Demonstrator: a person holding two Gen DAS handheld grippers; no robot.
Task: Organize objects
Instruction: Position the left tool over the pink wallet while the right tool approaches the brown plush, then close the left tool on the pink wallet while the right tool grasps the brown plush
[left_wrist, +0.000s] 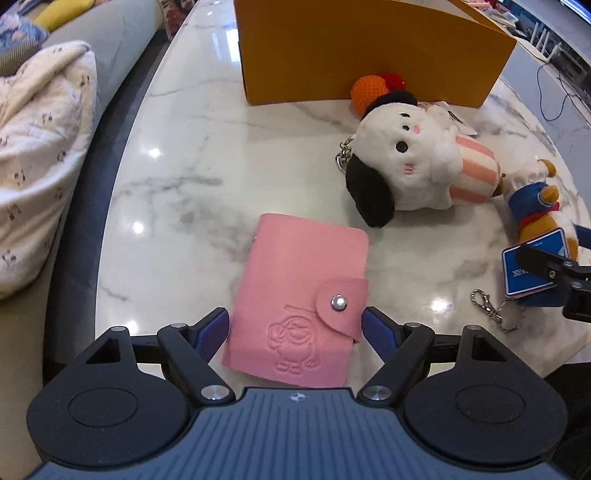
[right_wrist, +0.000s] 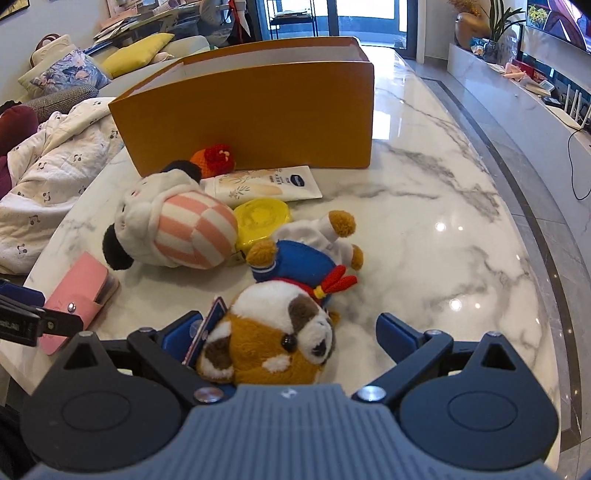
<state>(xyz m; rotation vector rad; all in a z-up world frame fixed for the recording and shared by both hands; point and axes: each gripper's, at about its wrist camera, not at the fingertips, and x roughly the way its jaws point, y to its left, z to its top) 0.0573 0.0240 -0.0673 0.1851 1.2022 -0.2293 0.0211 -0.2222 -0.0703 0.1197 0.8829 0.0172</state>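
Straddled by the spread left gripper, a pink card wallet is seen flat on the marble table; its edges are not yet pinched. Likewise, the right gripper is held apart around a brown plush. Pickup is judged underway; closing, then lifting toward the orange box, is called for.
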